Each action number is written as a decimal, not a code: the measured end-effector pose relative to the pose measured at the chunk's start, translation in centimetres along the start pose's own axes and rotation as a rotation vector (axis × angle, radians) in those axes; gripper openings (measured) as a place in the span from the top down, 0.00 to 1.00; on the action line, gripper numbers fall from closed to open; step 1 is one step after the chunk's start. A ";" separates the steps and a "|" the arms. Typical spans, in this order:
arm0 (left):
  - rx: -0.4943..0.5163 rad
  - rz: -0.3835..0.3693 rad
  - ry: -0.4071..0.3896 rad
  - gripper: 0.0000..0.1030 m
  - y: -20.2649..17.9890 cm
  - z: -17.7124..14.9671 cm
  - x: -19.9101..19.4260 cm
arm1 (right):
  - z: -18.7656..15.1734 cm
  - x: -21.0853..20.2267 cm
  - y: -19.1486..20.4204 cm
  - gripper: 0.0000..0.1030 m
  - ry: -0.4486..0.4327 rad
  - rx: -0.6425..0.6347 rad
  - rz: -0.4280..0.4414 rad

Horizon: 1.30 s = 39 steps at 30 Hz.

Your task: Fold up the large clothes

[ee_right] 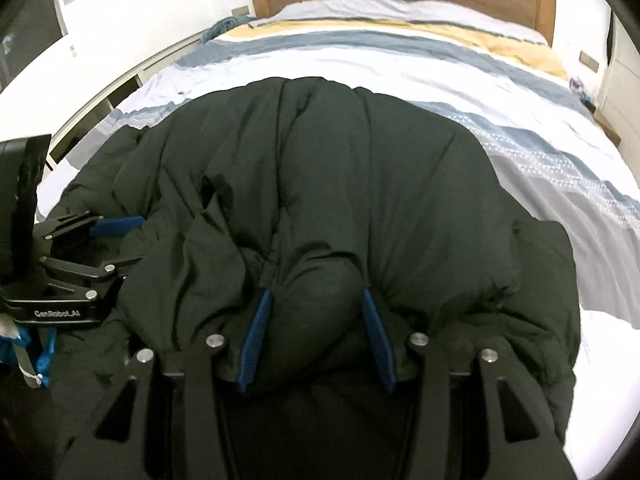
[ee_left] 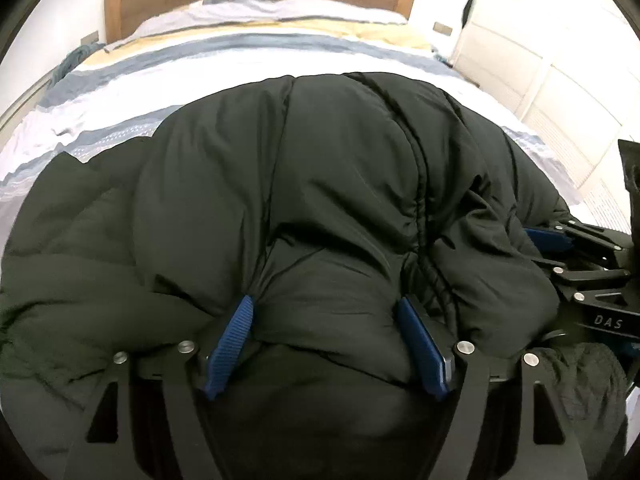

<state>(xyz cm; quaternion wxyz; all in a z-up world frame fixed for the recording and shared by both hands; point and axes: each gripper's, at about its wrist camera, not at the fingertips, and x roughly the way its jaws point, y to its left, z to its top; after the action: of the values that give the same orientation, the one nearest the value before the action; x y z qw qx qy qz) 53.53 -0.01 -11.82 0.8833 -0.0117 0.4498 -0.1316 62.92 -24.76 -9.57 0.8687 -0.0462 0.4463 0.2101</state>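
A black puffy jacket (ee_left: 320,184) lies bunched in a thick, rounded heap, its quilted panels creased and a gathered seam running down its middle. Its near edge bulges up between the blue pads of both tongs, and the rest spreads away ahead of them, with flatter folds trailing off to either side.

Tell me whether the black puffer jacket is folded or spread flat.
Folded, partly: the black puffer jacket lies doubled into a thick bulging mound on the bed, not flat.
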 end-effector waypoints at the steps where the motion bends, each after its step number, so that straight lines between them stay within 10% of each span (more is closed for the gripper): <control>1: 0.001 -0.005 -0.013 0.28 0.1 -0.2 -0.1 | -0.3 -0.2 0.0 0.55 -0.018 -0.002 -0.004; 10: 0.003 -0.016 -0.126 0.28 0.6 -1.9 -5.0 | -3.1 -6.1 1.1 0.55 -0.169 0.048 -0.058; 28: -0.115 0.179 -0.220 0.10 6.3 -18.8 -37.0 | -21.6 -31.9 8.5 0.49 -0.229 0.198 -0.095; 39: -0.274 0.176 -0.070 0.02 13.7 -29.8 -36.0 | -31.6 -32.8 2.9 0.35 -0.143 0.395 -0.138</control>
<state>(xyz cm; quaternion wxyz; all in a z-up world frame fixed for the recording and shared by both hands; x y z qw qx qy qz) 12.63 24.85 -2.95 0.8966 -0.0973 0.4319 0.0096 21.04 -41.19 -2.07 0.9026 0.1094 0.4118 0.0612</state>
